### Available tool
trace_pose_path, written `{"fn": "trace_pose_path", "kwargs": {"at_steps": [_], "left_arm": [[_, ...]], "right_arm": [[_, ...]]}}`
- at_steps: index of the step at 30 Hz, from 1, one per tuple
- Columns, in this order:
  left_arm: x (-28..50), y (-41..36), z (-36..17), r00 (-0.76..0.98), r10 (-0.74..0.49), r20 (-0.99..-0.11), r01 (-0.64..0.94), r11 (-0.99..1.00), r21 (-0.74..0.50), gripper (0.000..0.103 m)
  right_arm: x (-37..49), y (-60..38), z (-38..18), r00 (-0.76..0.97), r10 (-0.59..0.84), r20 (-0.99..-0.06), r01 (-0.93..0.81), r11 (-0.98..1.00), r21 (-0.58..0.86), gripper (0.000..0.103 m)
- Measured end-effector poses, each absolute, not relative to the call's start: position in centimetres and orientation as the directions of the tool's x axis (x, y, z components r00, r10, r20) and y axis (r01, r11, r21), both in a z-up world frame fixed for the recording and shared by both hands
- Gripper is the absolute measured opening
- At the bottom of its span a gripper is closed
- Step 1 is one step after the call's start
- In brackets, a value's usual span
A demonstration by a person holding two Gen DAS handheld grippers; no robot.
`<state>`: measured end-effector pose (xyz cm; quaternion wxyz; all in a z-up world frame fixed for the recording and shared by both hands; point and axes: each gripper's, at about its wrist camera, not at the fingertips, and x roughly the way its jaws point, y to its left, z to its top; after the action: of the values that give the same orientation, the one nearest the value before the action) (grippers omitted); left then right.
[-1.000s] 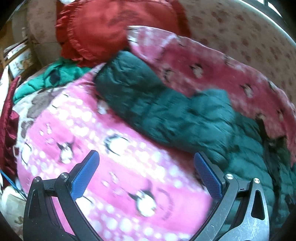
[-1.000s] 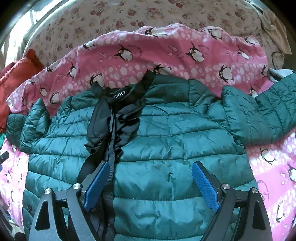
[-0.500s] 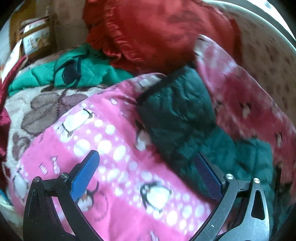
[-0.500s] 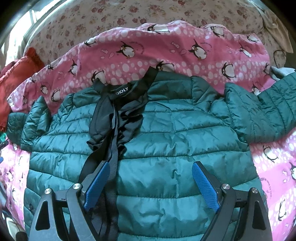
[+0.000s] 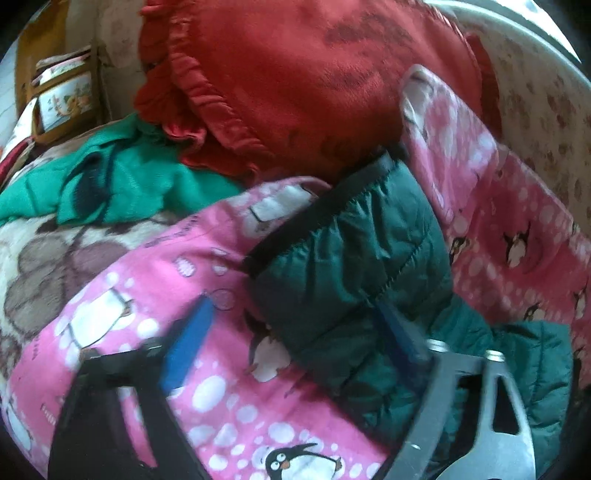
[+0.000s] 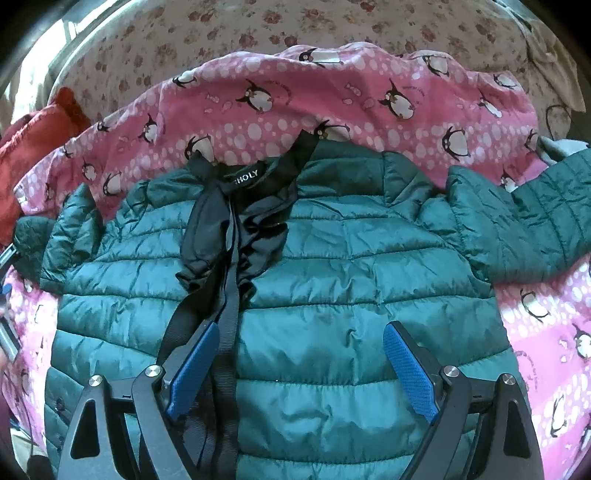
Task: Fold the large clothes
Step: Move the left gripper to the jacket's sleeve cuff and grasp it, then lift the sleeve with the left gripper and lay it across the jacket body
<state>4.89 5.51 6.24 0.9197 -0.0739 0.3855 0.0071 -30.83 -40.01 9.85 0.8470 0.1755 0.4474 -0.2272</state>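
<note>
A dark green puffer jacket (image 6: 332,295) lies spread front up on a pink penguin blanket (image 6: 332,99), its black-lined collar (image 6: 258,184) at the far side and both sleeves out to the sides. My right gripper (image 6: 299,354) is open above the jacket's lower body, touching nothing. In the left wrist view the jacket's left sleeve (image 5: 354,266) ends in a black-edged cuff (image 5: 317,210). My left gripper (image 5: 291,332) is open just over the sleeve end, one blue pad on the blanket side and the other against the sleeve.
A red frilled cushion (image 5: 303,77) lies beyond the cuff. A bright green garment (image 5: 122,184) and a beige flowered blanket (image 5: 44,266) lie to its left. The flowered bedsheet (image 6: 258,33) runs behind the pink blanket.
My left gripper has moved along the sleeve to its cuff and dropped closer. My right gripper has moved slightly back over the jacket's body. Both stay open.
</note>
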Motion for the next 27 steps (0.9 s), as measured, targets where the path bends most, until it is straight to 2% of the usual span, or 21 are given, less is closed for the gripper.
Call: {"fn": "trace_pose_path", "kwargs": {"at_steps": [1,3,5,9,15,19,22,27], "left_arm": [[5.1,5.3,6.1,0.696,-0.050,-0.717,-0.054,0.991,-0.121,0.046],[5.5,5.0,5.9,0.675,-0.064,-0.735,-0.019,0.994,-0.105,0.025],[5.3,5.4,6.0,0.669,-0.091,-0.737,-0.008,0.991,-0.130,0.015],[3.0,6.6,6.9,0.670,-0.137,-0.729,-0.012,0.981,-0.195,0.014],[0.5,6.0,8.9,0.694,-0.172,-0.699,0.062,0.982,-0.181,0.012],[-0.9,6.4,10.0,0.687,-0.233,-0.689,0.073,0.965,-0.254,0.009],[-2.7,5.3,11.4,0.683,-0.305,-0.663,0.132,0.945,-0.300,0.009],[-7.4,1.3,13.9,0.666,-0.398,-0.631,0.283,0.918,-0.280,0.009]], "right_arm": [[-30.7,-39.9,9.7,0.490,-0.231,-0.841,0.541,0.837,0.085,0.089],[-30.4,-39.9,9.4,0.477,-0.237,-0.846,0.539,0.840,0.069,0.089],[-30.2,-40.0,9.1,0.469,-0.244,-0.849,0.537,0.842,0.055,0.089],[-30.2,-40.3,8.7,0.457,-0.255,-0.852,0.543,0.839,0.041,0.089],[-30.7,-40.5,9.1,0.464,-0.255,-0.848,0.553,0.831,0.052,0.089],[-31.2,-40.0,9.6,0.480,-0.246,-0.842,0.547,0.834,0.068,0.089],[-31.5,-39.7,10.0,0.486,-0.254,-0.836,0.540,0.840,0.059,0.089],[-32.2,-40.2,10.2,0.493,-0.249,-0.834,0.554,0.829,0.081,0.089]]}}
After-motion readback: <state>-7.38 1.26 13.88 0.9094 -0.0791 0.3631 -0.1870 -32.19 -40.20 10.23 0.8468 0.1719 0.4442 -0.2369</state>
